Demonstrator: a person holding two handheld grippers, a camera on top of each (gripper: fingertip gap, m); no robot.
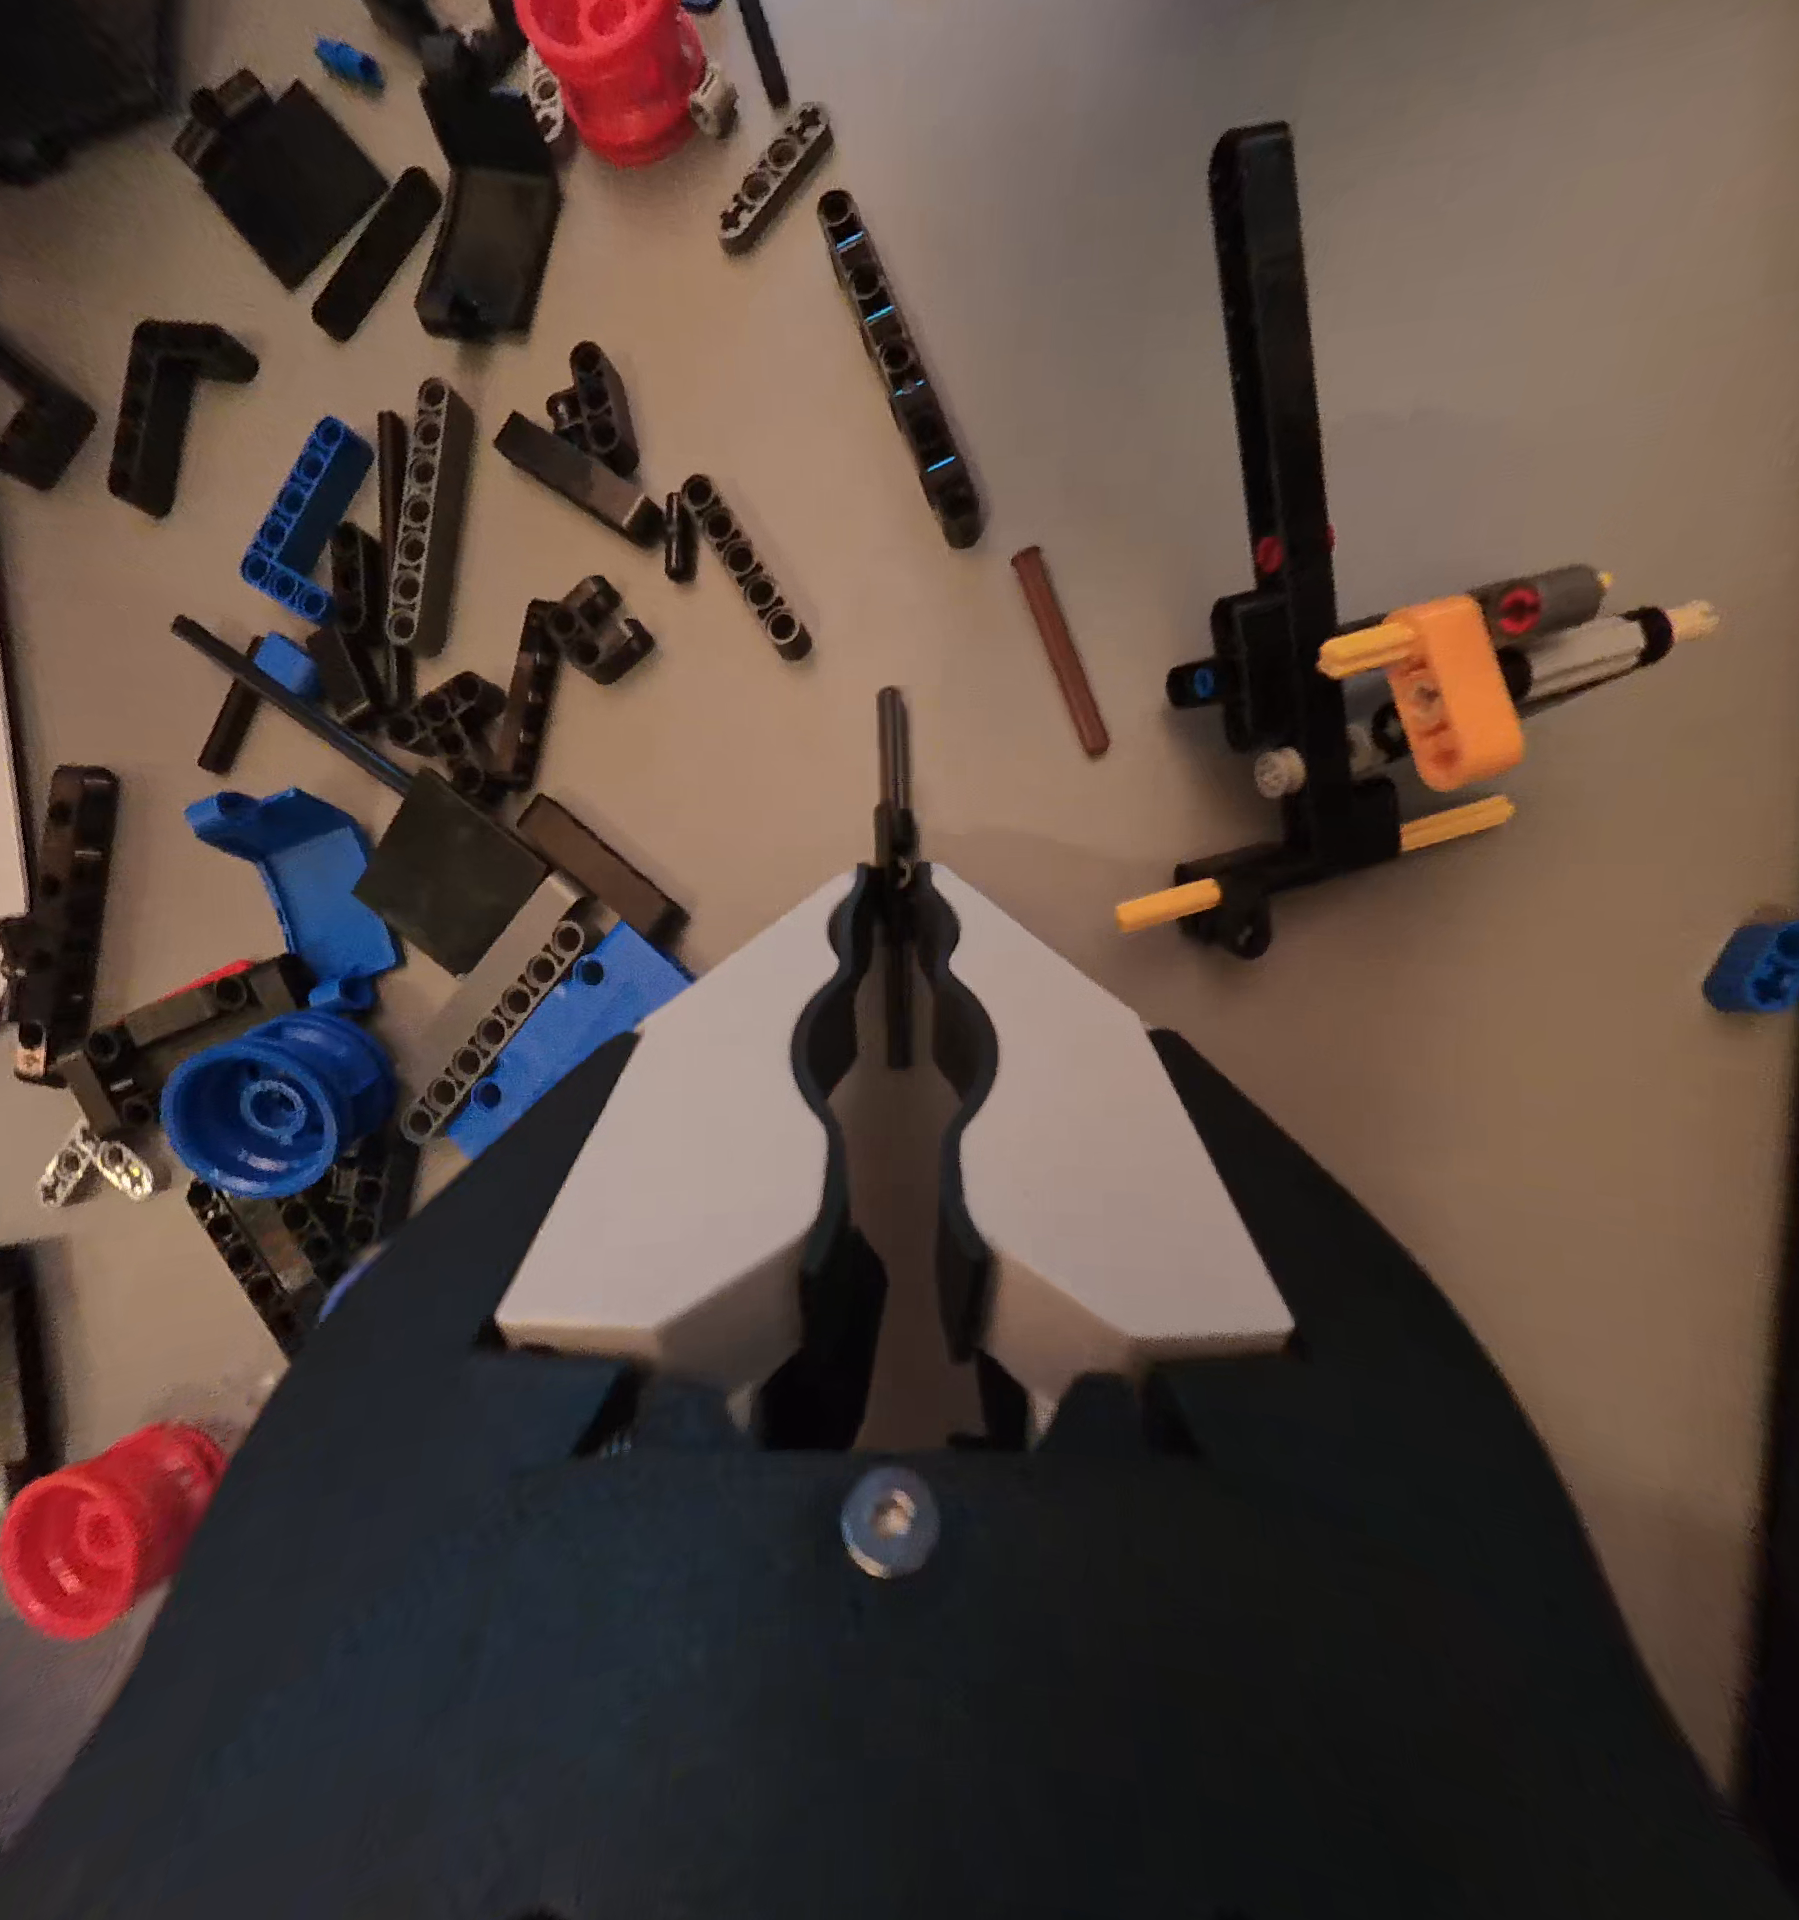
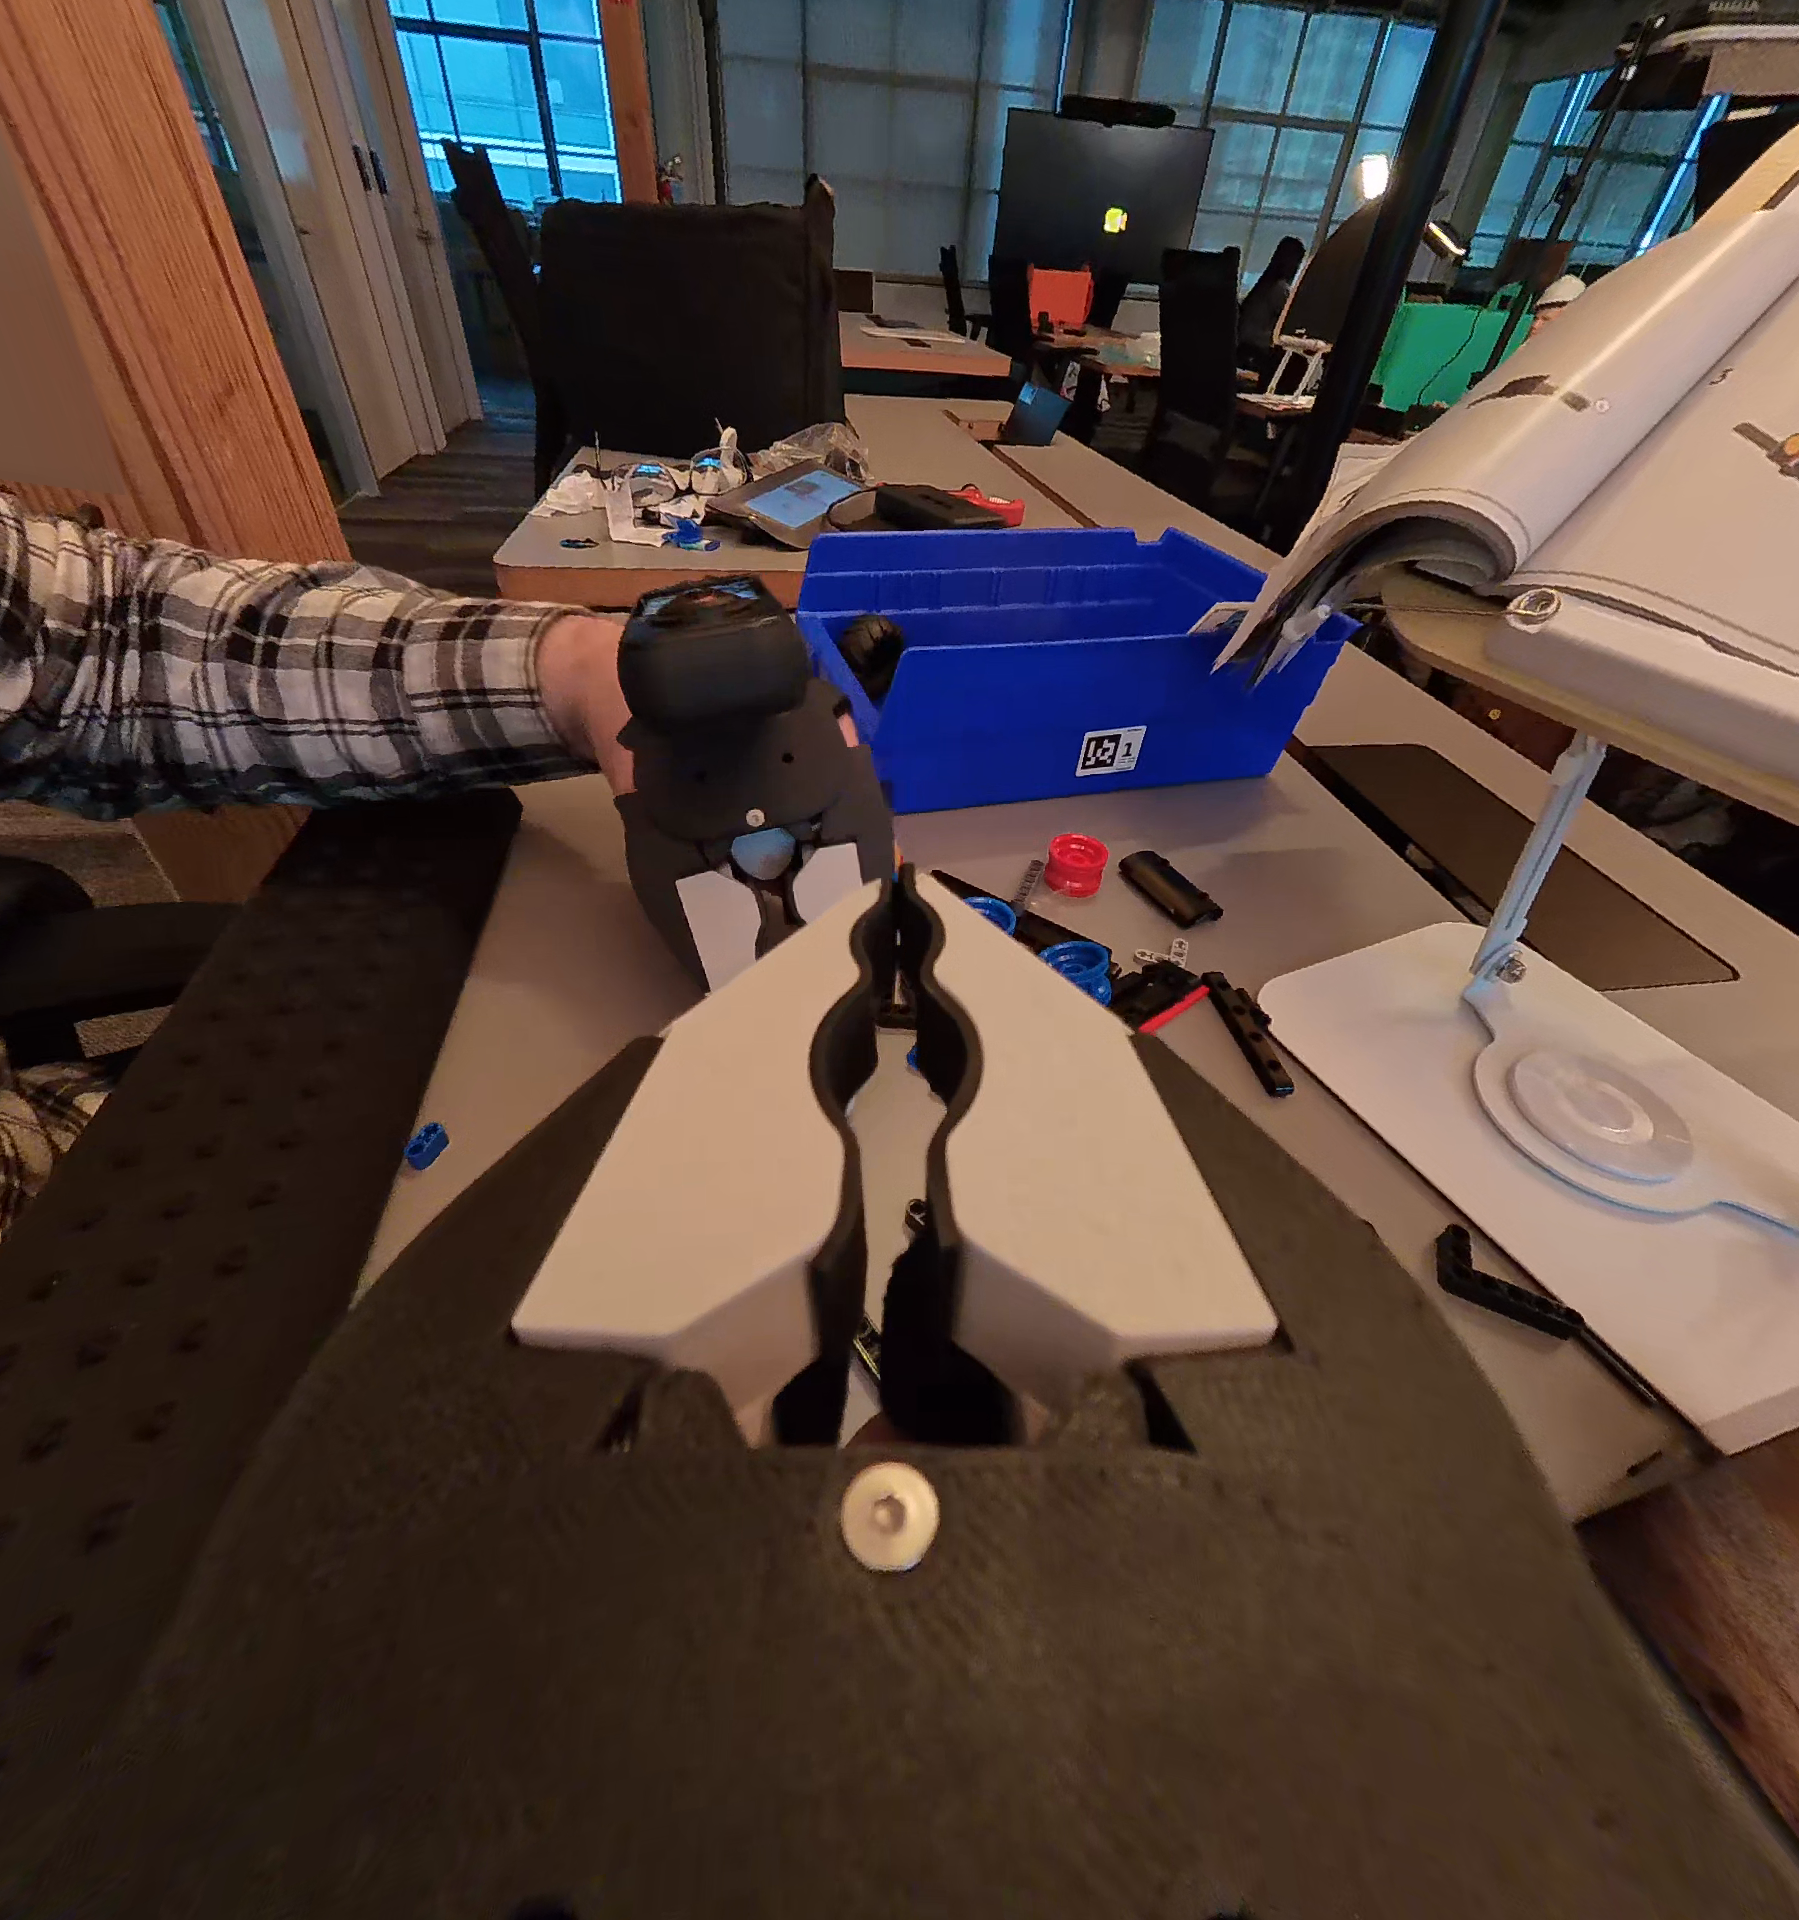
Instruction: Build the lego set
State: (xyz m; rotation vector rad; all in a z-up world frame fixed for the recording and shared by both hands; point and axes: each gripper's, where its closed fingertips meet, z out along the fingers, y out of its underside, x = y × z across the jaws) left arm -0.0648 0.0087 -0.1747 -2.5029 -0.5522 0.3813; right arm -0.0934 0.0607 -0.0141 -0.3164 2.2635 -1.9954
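Black plastic dominates your left wrist view: your left gripper [image 1: 893, 883] is closed on a thin black axle rod [image 1: 893, 769] above the grey table [image 1: 1497, 312]. Loose black beams [image 1: 900, 364] lie left; the partly built black, orange and yellow assembly [image 1: 1290, 665] sits right. Line the rod up squarely before pushing.

Your right wrist view shows the right gripper [image 2: 900, 914] nearly closed on a small dark piece [image 2: 895, 1003], not identifiable. A blue plastic bin [image 2: 1061, 665] carries a coded label; an open instruction booklet [image 2: 1601, 436] stands right.
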